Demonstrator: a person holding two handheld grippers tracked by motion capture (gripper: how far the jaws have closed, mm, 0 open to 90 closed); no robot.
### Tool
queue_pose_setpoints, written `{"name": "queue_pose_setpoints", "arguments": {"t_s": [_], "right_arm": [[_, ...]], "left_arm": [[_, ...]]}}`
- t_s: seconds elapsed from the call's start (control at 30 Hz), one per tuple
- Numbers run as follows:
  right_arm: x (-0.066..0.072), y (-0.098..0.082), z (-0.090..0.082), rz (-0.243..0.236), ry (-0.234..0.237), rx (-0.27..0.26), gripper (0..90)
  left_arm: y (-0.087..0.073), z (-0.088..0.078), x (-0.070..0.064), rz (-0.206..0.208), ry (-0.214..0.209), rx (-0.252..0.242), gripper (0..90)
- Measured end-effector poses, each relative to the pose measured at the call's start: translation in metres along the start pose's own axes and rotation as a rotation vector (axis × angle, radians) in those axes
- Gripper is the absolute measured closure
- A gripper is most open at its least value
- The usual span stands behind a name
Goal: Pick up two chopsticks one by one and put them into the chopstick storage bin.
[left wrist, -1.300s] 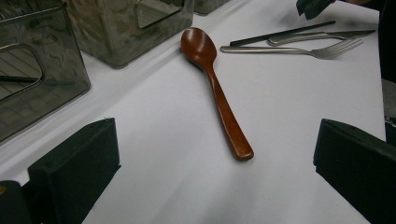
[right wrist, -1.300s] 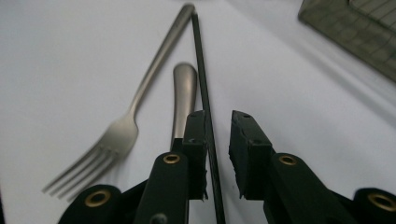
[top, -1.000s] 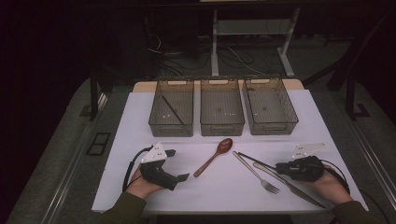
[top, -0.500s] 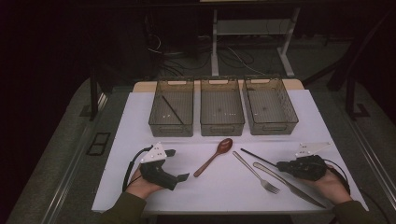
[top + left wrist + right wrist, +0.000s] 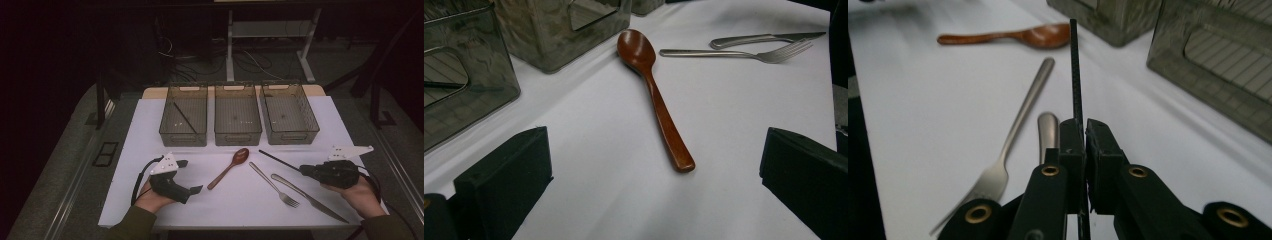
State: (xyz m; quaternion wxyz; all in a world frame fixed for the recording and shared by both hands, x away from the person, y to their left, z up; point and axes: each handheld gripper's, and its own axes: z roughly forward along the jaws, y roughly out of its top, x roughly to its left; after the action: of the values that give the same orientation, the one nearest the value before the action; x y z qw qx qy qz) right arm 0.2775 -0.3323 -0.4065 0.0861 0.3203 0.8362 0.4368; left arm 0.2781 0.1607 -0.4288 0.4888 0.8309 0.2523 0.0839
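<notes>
My right gripper point(image 5: 304, 171) is shut on the near end of a black chopstick point(image 5: 276, 159), which points left and away, over the white mat. In the right gripper view the pads point(image 5: 1072, 142) clamp the chopstick point(image 5: 1075, 65), which runs straight ahead between them. My left gripper point(image 5: 190, 176) rests open at the mat's left. In its own view the left gripper point(image 5: 656, 152) has wide-apart jaws on either side of the handle of a brown wooden spoon point(image 5: 649, 75), touching nothing. A second black chopstick point(image 5: 184, 118) lies in the left bin point(image 5: 172, 131).
Three clear bins stand in a row at the back: left, middle point(image 5: 237, 134) and right point(image 5: 290, 135). On the mat lie the spoon point(image 5: 230, 167), a fork point(image 5: 275, 185) and a knife point(image 5: 307, 196), between the two grippers. Dark floor surrounds the table.
The right gripper has closed on the chopstick beside the fork and risen a little with it. The left gripper and the other cutlery have not moved.
</notes>
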Motion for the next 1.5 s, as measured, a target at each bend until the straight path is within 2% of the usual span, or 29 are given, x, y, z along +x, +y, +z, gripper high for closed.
{"name": "queue_pose_setpoints", "arguments": {"t_s": [0.27,0.53,0.8,1.03,1.17,1.5], "right_arm": [[0.010,0.034,-0.003,-0.012,-0.034,-0.032,85.1],[0.018,0.076,0.014,-0.028,-0.037,-0.056,85.1],[0.025,0.117,0.041,-0.053,-0.031,-0.047,85.1],[0.026,0.150,0.073,-0.036,-0.038,-0.045,85.1],[0.026,0.165,0.090,-0.026,-0.056,-0.027,85.1],[0.030,0.197,0.126,-0.036,-0.074,0.001,85.1]], "left_arm": [[0.000,0.000,0.000,-0.004,0.004,-0.009,0.0],[0.001,0.000,0.000,-0.010,0.003,-0.018,0.0],[0.001,-0.002,0.003,-0.009,0.005,-0.025,0.0],[-0.001,-0.004,0.005,-0.013,0.011,-0.024,0.0],[-0.001,-0.004,0.005,-0.010,0.009,-0.024,0.0],[0.000,-0.003,0.004,-0.010,-0.002,-0.022,0.0]]}}
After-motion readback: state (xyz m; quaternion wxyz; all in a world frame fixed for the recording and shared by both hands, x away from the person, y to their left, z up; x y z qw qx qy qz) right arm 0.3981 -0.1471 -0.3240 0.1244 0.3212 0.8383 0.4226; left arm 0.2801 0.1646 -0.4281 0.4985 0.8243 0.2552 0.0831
